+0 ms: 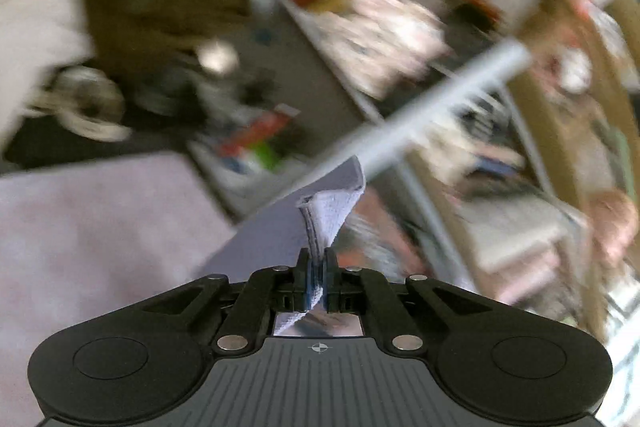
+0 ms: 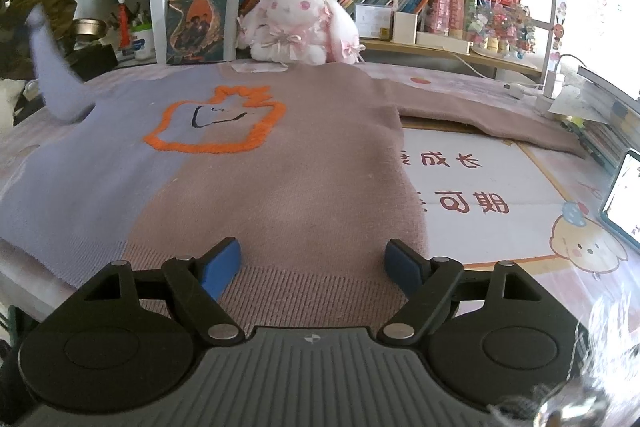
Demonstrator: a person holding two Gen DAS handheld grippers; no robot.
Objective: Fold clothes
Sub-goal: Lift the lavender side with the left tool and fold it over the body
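A two-tone sweater [image 2: 280,163], lavender on the left and dusty pink on the right with an orange outlined motif [image 2: 216,123], lies flat on the table. Its pink sleeve [image 2: 480,111] stretches out to the right. Its lavender sleeve [image 2: 52,67] is lifted up at the far left. My left gripper [image 1: 318,263] is shut on the lavender sleeve cuff [image 1: 328,215] and holds it in the air; that view is motion-blurred. My right gripper [image 2: 314,263] is open and empty, just above the sweater's ribbed hem.
A white-and-pink plush rabbit [image 2: 296,23], an upright book [image 2: 200,11] and bookshelves stand behind the sweater. A printed table mat [image 2: 500,195] lies to the right. A phone [image 2: 624,195] and stacked books sit at the right edge.
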